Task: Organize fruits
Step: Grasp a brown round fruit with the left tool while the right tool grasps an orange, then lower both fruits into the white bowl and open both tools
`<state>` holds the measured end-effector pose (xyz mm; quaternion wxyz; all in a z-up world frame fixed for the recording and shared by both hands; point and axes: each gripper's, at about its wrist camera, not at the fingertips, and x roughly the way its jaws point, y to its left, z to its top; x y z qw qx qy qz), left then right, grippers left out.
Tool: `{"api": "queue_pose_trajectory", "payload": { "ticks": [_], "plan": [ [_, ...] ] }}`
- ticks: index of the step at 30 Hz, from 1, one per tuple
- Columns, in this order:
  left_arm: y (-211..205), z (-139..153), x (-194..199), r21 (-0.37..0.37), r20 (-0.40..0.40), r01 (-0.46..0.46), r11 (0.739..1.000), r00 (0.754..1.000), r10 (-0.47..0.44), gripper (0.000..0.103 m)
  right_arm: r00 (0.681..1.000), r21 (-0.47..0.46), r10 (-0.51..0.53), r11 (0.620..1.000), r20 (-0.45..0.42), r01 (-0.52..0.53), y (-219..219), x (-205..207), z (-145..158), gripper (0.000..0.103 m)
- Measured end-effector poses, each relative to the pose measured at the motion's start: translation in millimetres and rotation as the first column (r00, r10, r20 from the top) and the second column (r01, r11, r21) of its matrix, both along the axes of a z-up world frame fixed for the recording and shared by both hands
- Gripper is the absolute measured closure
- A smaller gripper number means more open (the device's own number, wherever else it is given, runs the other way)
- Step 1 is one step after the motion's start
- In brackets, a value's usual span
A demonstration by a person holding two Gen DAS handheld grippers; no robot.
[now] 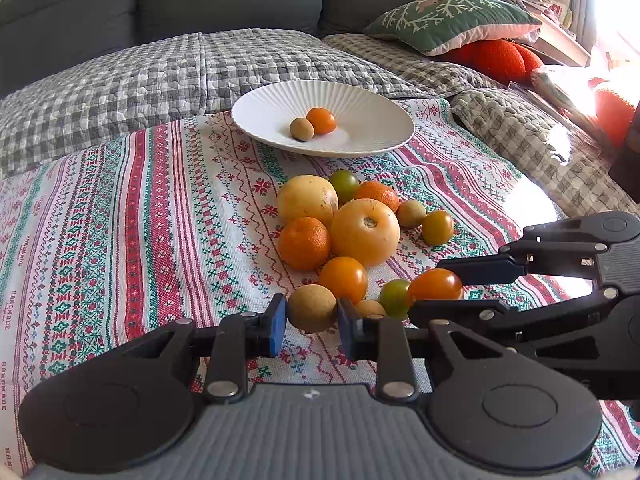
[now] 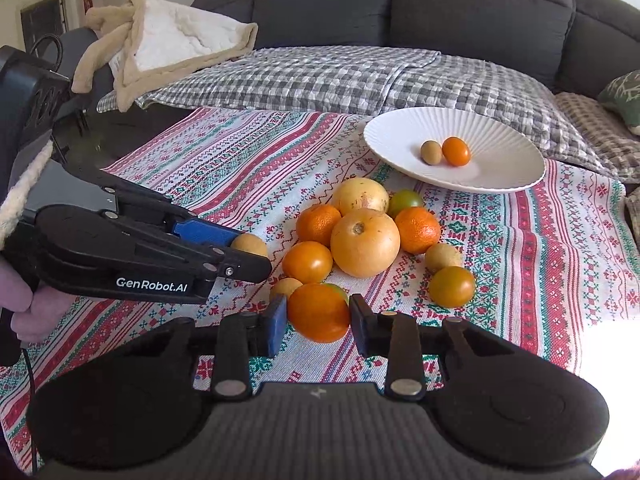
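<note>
On the striped cloth (image 1: 120, 208) before you, the white plate (image 2: 500, 148) holds two small fruits, with the fruit pile (image 1: 352, 232) just in front of it. Your right gripper (image 2: 318, 314) pinches an orange tomato (image 2: 318, 312) at the pile's near edge. Your left gripper (image 1: 311, 314) seems clamped on a small tan fruit (image 1: 312, 307) there, though its contact is hard to judge.

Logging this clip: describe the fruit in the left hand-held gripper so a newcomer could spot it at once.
Start at the white ribbed plate on the patterned cloth, then come down past the fruit pile to its near edge. There the left hand-held gripper clamps a small tan fruit, dull and matte beside the glossy orange tomato.
</note>
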<state>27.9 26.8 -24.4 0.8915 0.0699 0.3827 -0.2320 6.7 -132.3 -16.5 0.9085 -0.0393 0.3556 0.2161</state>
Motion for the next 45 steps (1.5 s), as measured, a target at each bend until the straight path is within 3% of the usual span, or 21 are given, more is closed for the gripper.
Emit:
{"api": "queue_pose_trajectory", "payload": {
  "ticks": [23,28,34,39,45],
  "plan": [
    [-37,35,19,-0.063,0.053,-0.037,0.997,0.998,0.040,0.099,0.983,0.096,-0.180,0.980,0.027,0.177,-50,48,45,0.073],
    [-47,41,34,-0.063,0.071,-0.043,0.997,0.996,0.047,0.099,0.975,0.109,-0.214,0.972,0.051,0.208,-61,65,51,0.073],
    [-62,45,64,-0.092,0.080,-0.044,0.995,0.996,0.051,0.099,0.966,0.170,-0.259,0.953,0.018,0.253,-83,87,45,0.073],
    [-76,36,94,-0.111,0.063,-0.050,0.993,0.996,0.058,0.100,0.957,0.214,-0.290,0.934,-0.006,0.285,-98,108,39,0.073],
    [-88,19,123,-0.100,0.038,-0.046,0.994,0.998,0.050,0.099,0.963,0.200,-0.270,0.943,-0.006,0.266,-104,133,30,0.073]
  ]
}}
